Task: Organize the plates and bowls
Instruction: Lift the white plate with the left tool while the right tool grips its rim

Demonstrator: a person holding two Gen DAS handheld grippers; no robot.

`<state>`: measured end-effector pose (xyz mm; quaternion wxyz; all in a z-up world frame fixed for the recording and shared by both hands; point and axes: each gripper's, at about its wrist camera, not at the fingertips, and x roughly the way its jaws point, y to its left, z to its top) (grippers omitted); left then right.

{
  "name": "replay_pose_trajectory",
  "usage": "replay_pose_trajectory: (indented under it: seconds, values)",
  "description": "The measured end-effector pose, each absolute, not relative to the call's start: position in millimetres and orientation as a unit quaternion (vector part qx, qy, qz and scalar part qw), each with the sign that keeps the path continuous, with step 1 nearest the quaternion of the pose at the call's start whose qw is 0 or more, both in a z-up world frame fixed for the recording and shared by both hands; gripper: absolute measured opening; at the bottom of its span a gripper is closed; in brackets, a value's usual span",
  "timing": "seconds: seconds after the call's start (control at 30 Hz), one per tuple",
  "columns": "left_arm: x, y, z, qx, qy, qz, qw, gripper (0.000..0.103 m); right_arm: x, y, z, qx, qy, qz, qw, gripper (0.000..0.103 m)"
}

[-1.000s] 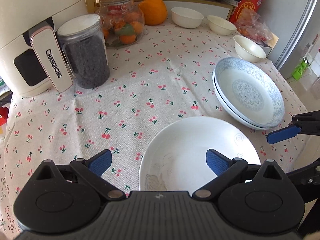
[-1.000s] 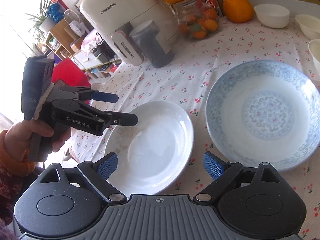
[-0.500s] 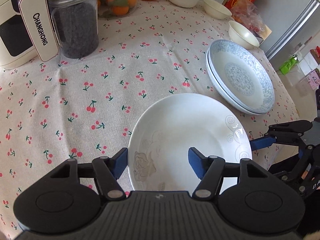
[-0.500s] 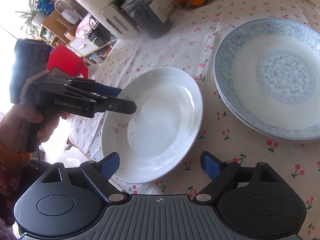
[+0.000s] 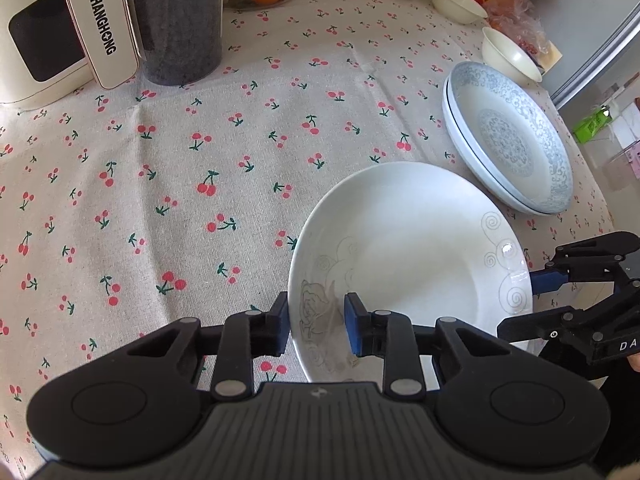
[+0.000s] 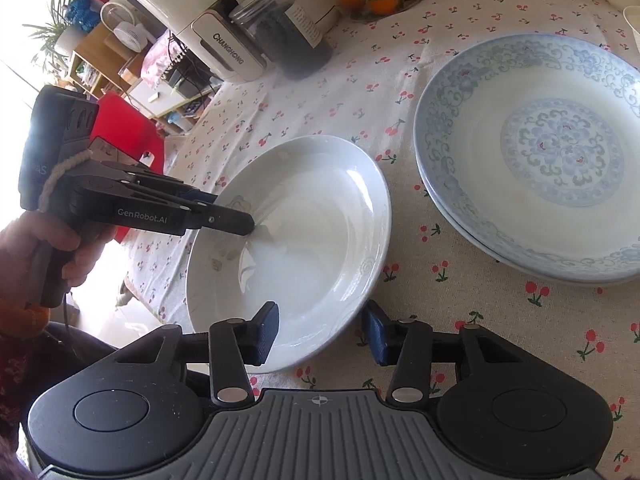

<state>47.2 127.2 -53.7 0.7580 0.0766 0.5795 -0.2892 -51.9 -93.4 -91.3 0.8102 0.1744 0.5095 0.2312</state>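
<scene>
The white plate [image 5: 408,256] lies on the cherry-print tablecloth [image 5: 168,176] near the table's edge, with the stack of blue-patterned plates [image 5: 508,140] just beside it at about two o'clock in the left wrist view. The left gripper [image 5: 316,328] has just been closing its jaws and now straddles the plate's rim at seven o'clock, one pad outside and one inside, though I cannot tell if they pinch it yet. The right gripper [image 6: 320,330] has also been closing, its two pads either side of the near rim with gaps showing, while three small bowls [image 5: 510,54] sit far back at one o'clock.
</scene>
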Motion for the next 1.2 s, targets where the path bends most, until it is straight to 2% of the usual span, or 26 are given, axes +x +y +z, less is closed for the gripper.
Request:
replay_pose_trajectory:
  seconds: [0.1,0.2,1.2]
  values:
    - [47.9,128.1,-53.5,0.074,0.579,-0.287,0.76,0.024,-50.9,-96.1,-91.6,0.178,0.512,0.224,0.81,0.033]
    - [48.6,128.9,-53.8,0.07,0.579,-0.286,0.761,0.023,-49.8,-96.1,-90.8,0.175,0.513,0.222,0.81,0.031]
    - [59.1,131.1,-24.6,-0.035,0.526,-0.285,0.801,0.021,-33.3,-131.3,-40.6,0.214,0.437,0.201,0.85,0.031]
